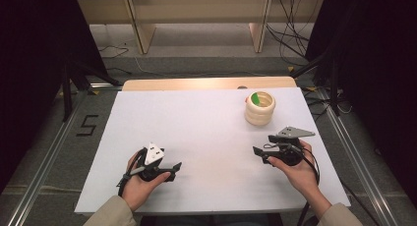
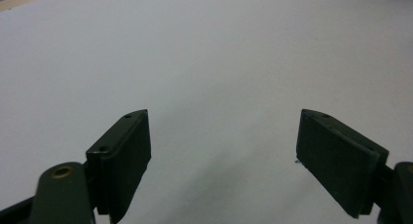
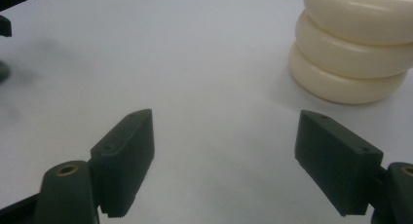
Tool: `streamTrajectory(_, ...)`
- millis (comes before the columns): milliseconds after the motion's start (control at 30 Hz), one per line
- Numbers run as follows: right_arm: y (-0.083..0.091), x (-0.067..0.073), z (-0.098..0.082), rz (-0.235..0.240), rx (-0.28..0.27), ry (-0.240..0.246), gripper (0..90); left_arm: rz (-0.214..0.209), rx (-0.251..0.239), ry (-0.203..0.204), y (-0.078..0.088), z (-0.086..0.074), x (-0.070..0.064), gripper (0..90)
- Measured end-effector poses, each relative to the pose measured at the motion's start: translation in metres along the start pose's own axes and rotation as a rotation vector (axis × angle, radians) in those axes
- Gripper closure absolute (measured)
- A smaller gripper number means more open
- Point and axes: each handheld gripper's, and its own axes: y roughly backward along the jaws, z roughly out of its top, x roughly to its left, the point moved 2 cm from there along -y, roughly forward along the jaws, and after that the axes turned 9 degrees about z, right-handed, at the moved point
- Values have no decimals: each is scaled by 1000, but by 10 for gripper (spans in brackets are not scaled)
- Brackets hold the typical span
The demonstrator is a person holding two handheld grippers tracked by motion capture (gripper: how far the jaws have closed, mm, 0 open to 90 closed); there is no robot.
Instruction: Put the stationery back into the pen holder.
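A cream stack of three rounded rings [image 1: 259, 108] with something green inside its top stands on the white table sheet [image 1: 206, 137] at the back right. In the right gripper view the ring stack [image 3: 350, 48] sits ahead and to the right of the jaws. My right gripper [image 1: 262, 148] is held just in front of the stack and points left, open [image 3: 224, 158] with nothing between its jaws. At the front left my left gripper [image 1: 172, 171] points right, and it too is open [image 2: 224, 153] over bare sheet.
The sheet covers a wooden table whose far edge [image 1: 206, 83] shows beyond it. Metal rails [image 1: 49, 157] run along both sides on the floor. Shelving legs and cables [image 1: 290, 34] lie behind the table.
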Motion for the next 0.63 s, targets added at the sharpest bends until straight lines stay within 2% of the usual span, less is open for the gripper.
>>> streamTrajectory(333, 2, 8, -18, 36, 22, 8, 224, 1, 0, -3, 1, 1, 0, 187)
streamTrajectory(467, 1, 11, -22, 37, 27, 16, 221, -4, -3, -5, 1, 1, -2, 182)
streamTrajectory(533, 2, 12, -22, 37, 20, 16, 221, -17, -4, -9, 2, 2, -4, 178)
streamTrajectory(633, 4, 11, -22, 34, 9, 11, 221, -68, -5, -2, 2, 6, -17, 168)
